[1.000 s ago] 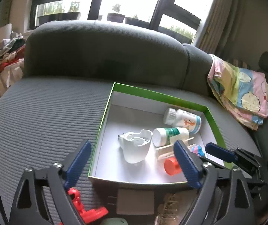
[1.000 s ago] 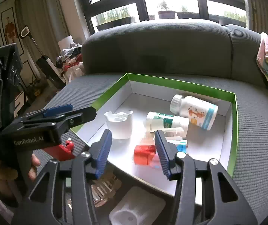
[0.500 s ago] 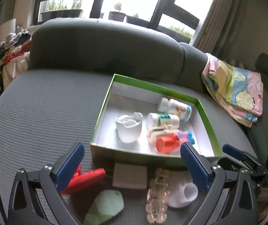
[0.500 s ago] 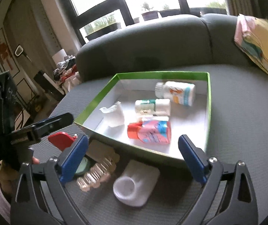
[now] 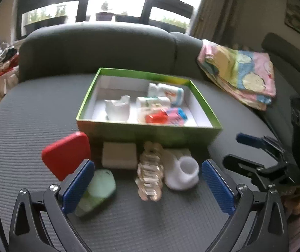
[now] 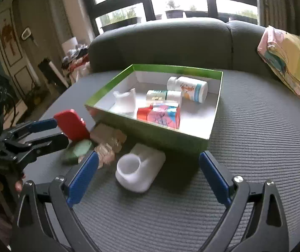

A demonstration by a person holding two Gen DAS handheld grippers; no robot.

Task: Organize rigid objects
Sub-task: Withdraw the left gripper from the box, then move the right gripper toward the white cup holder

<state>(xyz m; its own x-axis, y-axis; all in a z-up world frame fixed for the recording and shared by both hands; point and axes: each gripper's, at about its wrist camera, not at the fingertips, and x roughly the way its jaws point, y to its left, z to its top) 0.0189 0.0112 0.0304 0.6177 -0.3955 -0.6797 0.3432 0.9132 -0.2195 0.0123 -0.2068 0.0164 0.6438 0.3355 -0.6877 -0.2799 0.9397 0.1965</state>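
Loose items are being shown in a row on the sofa seat (image 5: pixel 24 126), just in front of the green box's (image 5: pixel 145 132) near wall: one red case (image 5: pixel 66 154), one beige block (image 5: pixel 119 155), one pale green piece (image 5: pixel 98 191), one clear ribbed bottle (image 5: pixel 151 174) and one white container (image 6: pixel 139 169). The ribbed bottle is being seen with its long axis pointing away from the left gripper (image 5: pixel 147 189), which is being held wide open and empty around it. The right gripper (image 6: pixel 147 177) is likewise being held wide open and empty, with the white container lying between its fingers. Five items are being counted inside the box.
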